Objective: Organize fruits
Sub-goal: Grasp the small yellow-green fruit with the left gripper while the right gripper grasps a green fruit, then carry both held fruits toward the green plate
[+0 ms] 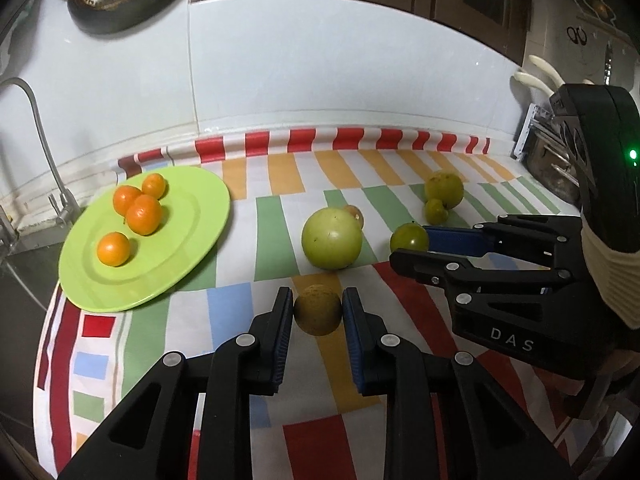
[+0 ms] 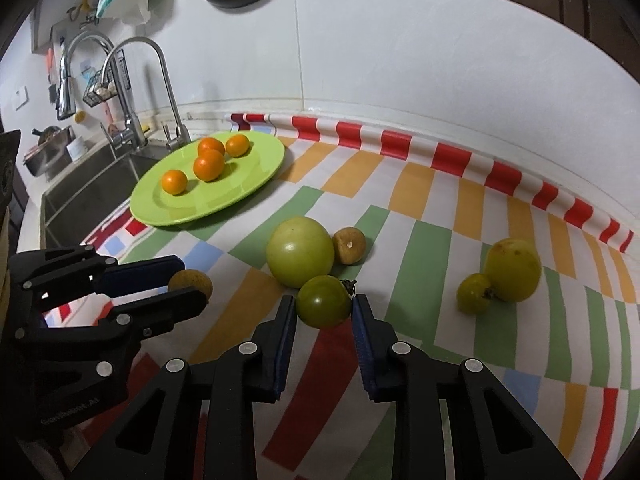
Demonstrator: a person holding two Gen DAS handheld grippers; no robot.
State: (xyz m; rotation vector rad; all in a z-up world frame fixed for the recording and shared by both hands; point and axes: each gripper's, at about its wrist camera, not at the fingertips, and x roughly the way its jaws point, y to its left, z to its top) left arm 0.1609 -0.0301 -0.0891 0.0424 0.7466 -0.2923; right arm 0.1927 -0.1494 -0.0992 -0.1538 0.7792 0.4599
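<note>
My left gripper (image 1: pixel 318 312) is shut on a small brown round fruit (image 1: pixel 318 309), low over the striped cloth; the fruit also shows in the right wrist view (image 2: pixel 192 280). My right gripper (image 2: pixel 324 306) is shut on a small dark green tomato (image 2: pixel 323 301), also seen in the left wrist view (image 1: pixel 409 237). A green plate (image 1: pixel 192 216) at the left holds several small oranges (image 1: pixel 144 214). A large green tomato (image 1: pixel 332 238) and a second brown fruit (image 2: pixel 349 245) lie mid-cloth. Two yellow-green fruits (image 2: pixel 512 270) lie to the right.
A striped cloth (image 1: pixel 280 360) covers the counter. A sink (image 2: pixel 92 176) with taps (image 2: pixel 132 128) lies left of the plate. A white tiled wall (image 1: pixel 320 68) runs behind. A dish rack (image 1: pixel 552 148) stands at the far right.
</note>
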